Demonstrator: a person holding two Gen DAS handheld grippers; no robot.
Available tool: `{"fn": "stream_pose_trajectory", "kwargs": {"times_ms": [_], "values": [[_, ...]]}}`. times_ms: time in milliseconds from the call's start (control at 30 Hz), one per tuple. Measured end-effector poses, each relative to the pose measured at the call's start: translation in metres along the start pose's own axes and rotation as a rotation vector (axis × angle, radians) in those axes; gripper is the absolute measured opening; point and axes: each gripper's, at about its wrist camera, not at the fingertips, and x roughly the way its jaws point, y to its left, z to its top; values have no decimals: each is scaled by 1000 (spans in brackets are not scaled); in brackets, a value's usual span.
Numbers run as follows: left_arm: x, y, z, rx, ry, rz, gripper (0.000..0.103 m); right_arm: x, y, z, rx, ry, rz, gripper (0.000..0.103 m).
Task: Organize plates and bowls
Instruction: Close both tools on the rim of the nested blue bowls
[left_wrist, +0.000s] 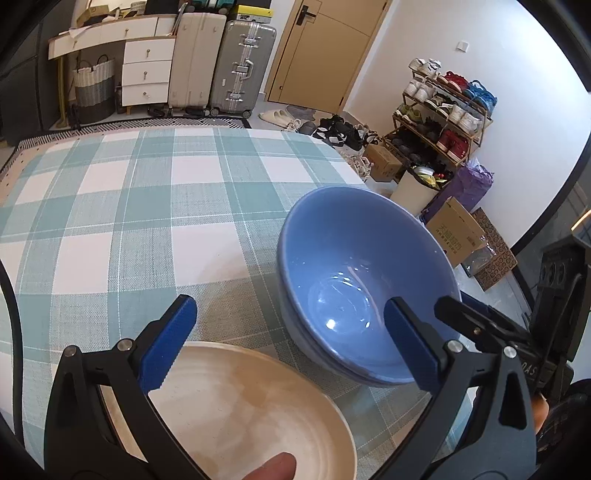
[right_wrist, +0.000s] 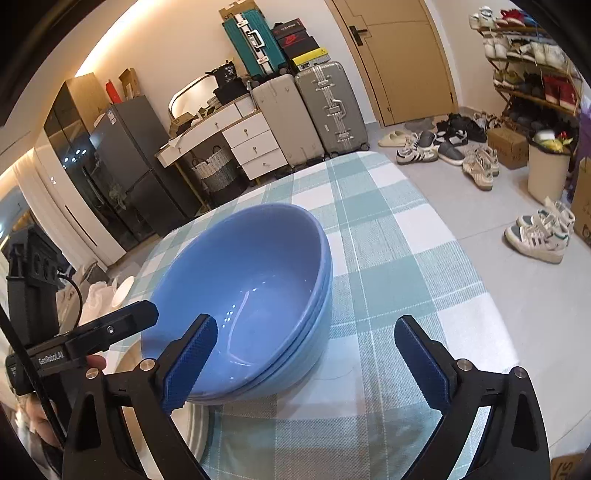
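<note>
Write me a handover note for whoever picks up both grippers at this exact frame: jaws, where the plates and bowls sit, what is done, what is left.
Left gripper: jaws wide open, nothing between them, hanging over the cream plate.
Right gripper: jaws wide open, holding nothing; its left finger is in front of the near rim of the blue bowls.
Blue bowls: nested in one stack on the checked tablecloth, right beside the plate.
Done: bowls appear stacked; plate is set down next to them.
Left: no other dishes show in either view, so check the table outside the frame before calling it finished.
</note>
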Motion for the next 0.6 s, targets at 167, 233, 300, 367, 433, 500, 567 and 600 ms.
{"fn": "stream_pose_trajectory", "kwargs": {"times_ms": [167, 233, 300, 367, 433, 500, 567, 600], "values": [[7, 7, 0, -21, 9, 9, 101, 5, -5, -2, 16, 14, -3, 98], [11, 11, 0, -37, 20, 9, 101, 8, -7, -3, 28, 21, 7, 98], [16, 14, 1, -51, 31, 6, 101, 10, -8, -4, 32, 25, 22, 98], [18, 16, 1, -56, 26, -6, 99, 12, -7, -3, 29, 24, 43, 98], [20, 17, 3, -61, 26, -19, 97, 15, -5, -3, 21, 28, 60, 98], [22, 18, 4, -70, 22, -45, 92, 18, -4, -2, 22, 32, 78, 96], [24, 18, 5, -69, 25, -62, 85, 21, -3, -1, 26, 42, 98, 81], [25, 18, 5, -66, 29, -60, 81, 22, -3, 0, 24, 47, 102, 77]]}}
